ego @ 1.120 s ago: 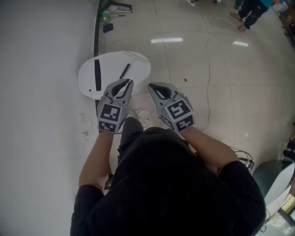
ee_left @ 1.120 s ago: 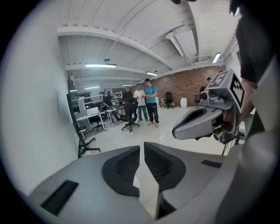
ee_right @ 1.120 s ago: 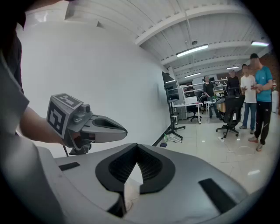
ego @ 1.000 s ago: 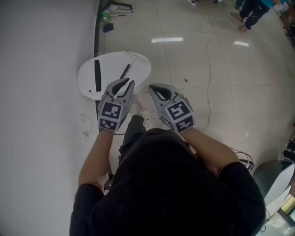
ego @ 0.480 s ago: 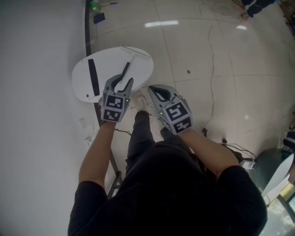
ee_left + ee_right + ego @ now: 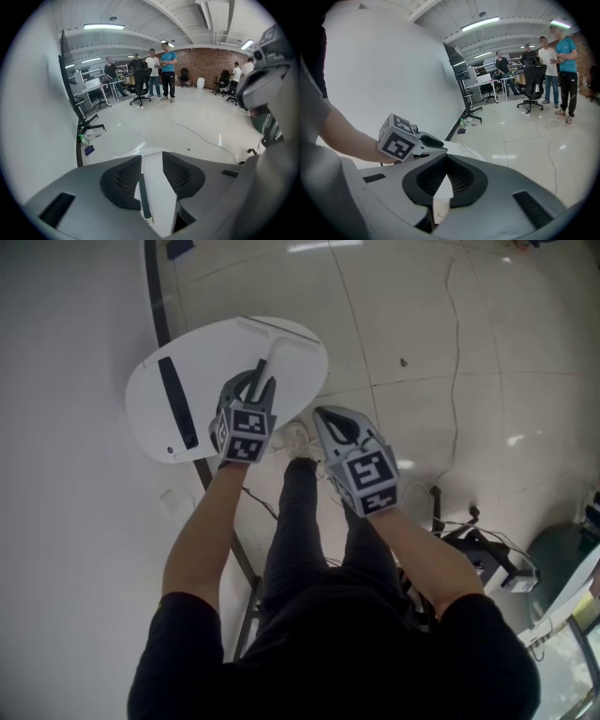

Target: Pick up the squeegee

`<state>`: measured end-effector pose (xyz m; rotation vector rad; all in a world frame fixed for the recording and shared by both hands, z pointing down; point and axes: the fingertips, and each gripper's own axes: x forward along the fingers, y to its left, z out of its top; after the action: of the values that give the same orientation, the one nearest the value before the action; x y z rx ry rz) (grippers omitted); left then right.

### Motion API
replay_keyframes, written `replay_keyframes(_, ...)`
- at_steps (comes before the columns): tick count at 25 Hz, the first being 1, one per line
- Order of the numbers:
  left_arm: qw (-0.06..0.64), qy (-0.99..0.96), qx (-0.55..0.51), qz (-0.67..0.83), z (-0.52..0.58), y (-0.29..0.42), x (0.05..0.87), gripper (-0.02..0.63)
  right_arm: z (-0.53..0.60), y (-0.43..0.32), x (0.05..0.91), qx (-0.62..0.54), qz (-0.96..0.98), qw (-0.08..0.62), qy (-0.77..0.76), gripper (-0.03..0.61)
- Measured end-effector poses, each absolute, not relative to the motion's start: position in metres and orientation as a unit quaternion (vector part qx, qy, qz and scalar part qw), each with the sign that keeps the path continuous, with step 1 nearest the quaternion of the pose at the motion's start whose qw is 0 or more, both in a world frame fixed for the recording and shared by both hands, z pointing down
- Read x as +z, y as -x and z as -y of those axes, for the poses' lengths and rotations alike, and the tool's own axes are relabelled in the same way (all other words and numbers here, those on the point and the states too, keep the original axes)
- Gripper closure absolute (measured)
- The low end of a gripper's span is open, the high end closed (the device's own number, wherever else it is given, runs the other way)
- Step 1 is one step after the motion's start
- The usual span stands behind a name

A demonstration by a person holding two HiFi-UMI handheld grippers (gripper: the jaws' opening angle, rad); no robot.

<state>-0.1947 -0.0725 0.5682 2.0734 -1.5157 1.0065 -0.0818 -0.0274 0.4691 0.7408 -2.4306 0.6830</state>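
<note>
- Both had sunk toward the table (image 6: 159,432) since a second before; the left gripper (image 6: 251,381) had spread its jaws wide.
- Just off the edge, the right gripper (image 6: 323,414) hung empty, jaws pressed together.
- To grip well, the left gripper should settle lower and straddle squarely before closing.
- On the table lay the squeegee (image 6: 284,345), its dark handle (image 6: 142,197) between the left jaws, apparently untouched.

left gripper (image 6: 251,388) now down over the round white table (image 6: 155,395) instead of short of its near edge, its jaws sprung apart from nearly closed, squeegee (image 6: 279,351) handle framed between them, right gripper (image 6: 330,416) lower and nearer the table's edge, distant people gone from the head view's top
</note>
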Motion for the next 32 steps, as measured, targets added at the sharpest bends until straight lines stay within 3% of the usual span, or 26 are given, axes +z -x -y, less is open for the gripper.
replay_keyframes(14,0.268,-0.701,0.394,0.531,0.109,0.233,0.717,0.463,0.069,0.099,0.56,0.307,0.863,0.265,-0.3,0.569)
replay_keyframes(23,0.295,-0.692,0.395,0.528,0.105,0.239,0.743,0.465,0.075,0.102,0.565,0.313,0.859,0.269,-0.303,0.569)
replay_keyframes(25,0.296,-0.689,0.398,0.528,0.105,0.24,0.746,0.499,0.075,0.101,0.565,0.313,0.858,0.271,-0.304,0.569)
replay_keyframes(32,0.299,-0.683,0.401,0.531,0.103,0.243,0.744,0.514,0.071,0.099,0.556,0.309,0.86,0.272,-0.303,0.569)
